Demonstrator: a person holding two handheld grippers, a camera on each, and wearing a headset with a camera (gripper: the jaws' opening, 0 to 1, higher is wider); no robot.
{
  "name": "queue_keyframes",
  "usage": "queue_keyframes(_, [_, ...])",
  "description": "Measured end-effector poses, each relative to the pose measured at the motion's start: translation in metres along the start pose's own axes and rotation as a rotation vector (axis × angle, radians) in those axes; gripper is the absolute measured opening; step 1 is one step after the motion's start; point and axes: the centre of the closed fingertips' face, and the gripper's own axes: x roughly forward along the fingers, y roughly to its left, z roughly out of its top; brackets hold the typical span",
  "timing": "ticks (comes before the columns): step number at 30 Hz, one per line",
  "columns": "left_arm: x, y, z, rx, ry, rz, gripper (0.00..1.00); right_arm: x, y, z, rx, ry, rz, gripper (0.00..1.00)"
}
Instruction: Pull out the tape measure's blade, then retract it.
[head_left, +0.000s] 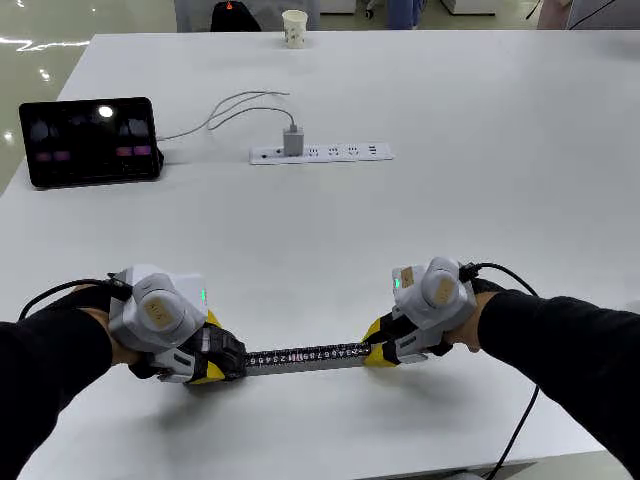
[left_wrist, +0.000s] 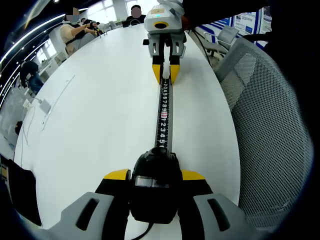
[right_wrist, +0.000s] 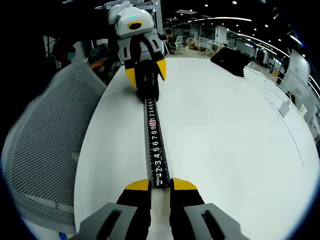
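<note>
The black tape measure case sits between the yellow-tipped jaws of my left gripper, which is shut on it; in the head view that gripper is at the lower left. The blade with black numbers runs flat over the white table to my right gripper. In the right gripper view the blade's end lies pinched between the jaws of my right gripper. The blade stretches straight between both grippers, and the case shows at its far end.
A black tablet lies at the table's far left, a white power strip with a charger and cables at the centre back, and a paper cup at the far edge. A mesh chair stands beside the table's near edge.
</note>
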Motion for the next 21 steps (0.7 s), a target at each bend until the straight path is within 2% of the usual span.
queue_keyframes(21, [0.001, -0.001, 0.002, 0.0, -0.003, 0.001, 0.31, -0.013, -0.002, -0.017, 0.016, 0.012, -0.009, 0.1])
